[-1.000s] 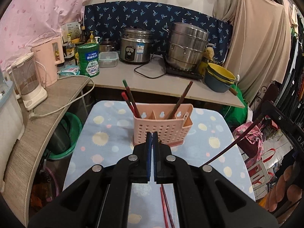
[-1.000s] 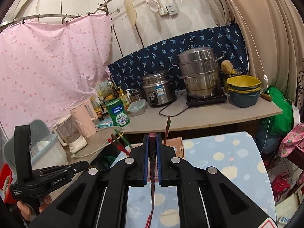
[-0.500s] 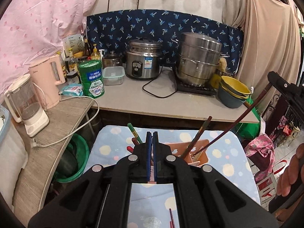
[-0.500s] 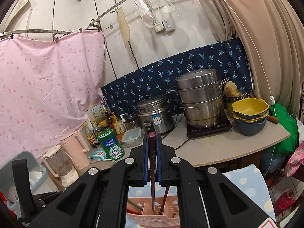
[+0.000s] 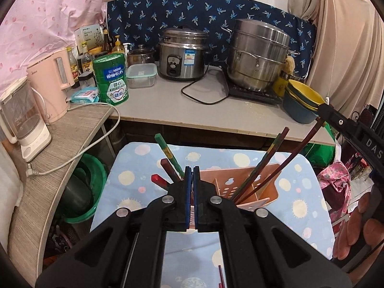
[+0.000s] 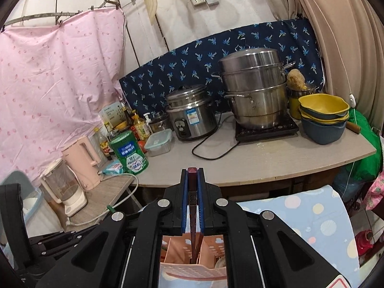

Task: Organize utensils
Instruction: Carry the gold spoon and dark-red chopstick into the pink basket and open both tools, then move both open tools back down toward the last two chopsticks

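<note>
A pink slotted utensil holder (image 5: 242, 187) stands on the blue dotted table (image 5: 134, 175). It holds a green chopstick (image 5: 168, 156) and red ones on the left, and dark chopsticks (image 5: 268, 163) on the right. My left gripper (image 5: 192, 182) is shut and empty, just in front of the holder. My right gripper (image 6: 192, 187) is shut on a dark red chopstick (image 6: 192, 206), whose lower end reaches into the holder (image 6: 189, 268). In the left wrist view that chopstick (image 5: 300, 151) slants up to the right gripper's finger (image 5: 336, 117). More red chopsticks (image 5: 220, 276) lie on the table near me.
Behind the table a counter (image 5: 168, 105) carries a rice cooker (image 5: 184, 52), a steel steamer pot (image 5: 259, 55), stacked bowls (image 5: 302, 103), a green tin (image 5: 111, 79), a kettle (image 5: 51, 81) and a blender (image 5: 21, 122). A green basin (image 5: 86, 192) sits on the floor at left.
My right gripper has brought the chopstick down so that its end stands in the holder. My left gripper has moved closer to the holder and stays shut.
</note>
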A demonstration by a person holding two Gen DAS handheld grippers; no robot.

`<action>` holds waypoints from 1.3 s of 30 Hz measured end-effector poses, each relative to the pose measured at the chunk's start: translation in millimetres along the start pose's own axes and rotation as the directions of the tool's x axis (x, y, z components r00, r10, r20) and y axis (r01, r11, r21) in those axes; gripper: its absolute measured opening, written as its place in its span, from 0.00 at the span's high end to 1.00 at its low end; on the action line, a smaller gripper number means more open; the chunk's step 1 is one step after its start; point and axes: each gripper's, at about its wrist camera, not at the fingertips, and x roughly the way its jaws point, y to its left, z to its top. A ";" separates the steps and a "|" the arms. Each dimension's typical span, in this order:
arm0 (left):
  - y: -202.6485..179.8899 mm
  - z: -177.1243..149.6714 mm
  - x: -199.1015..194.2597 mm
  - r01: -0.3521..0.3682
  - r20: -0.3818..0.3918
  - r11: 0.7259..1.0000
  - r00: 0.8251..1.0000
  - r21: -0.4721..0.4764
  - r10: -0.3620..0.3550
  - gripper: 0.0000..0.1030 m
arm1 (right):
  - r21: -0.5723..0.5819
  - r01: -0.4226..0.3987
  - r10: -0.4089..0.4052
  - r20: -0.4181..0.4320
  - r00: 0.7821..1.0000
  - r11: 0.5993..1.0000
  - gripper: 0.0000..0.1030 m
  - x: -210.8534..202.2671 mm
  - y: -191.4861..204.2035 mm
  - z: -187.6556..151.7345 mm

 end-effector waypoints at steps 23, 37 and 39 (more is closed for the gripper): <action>-2.6 -14.0 -7.7 -0.046 0.020 0.999 0.999 0.010 0.046 0.87 | -0.047 0.008 -0.010 -0.044 0.999 0.999 0.90 -11.1 4.8 -22.6; -9.9 -44.8 -36.2 -0.054 0.024 0.998 0.998 0.017 0.053 0.73 | -0.068 -0.001 -0.004 -0.079 0.997 0.998 0.90 -50.7 8.9 -56.0; -10.3 -52.8 -41.2 -0.053 0.021 0.998 0.998 0.018 0.053 0.73 | -0.086 0.000 -0.008 -0.087 0.996 0.996 0.90 -57.5 11.6 -63.7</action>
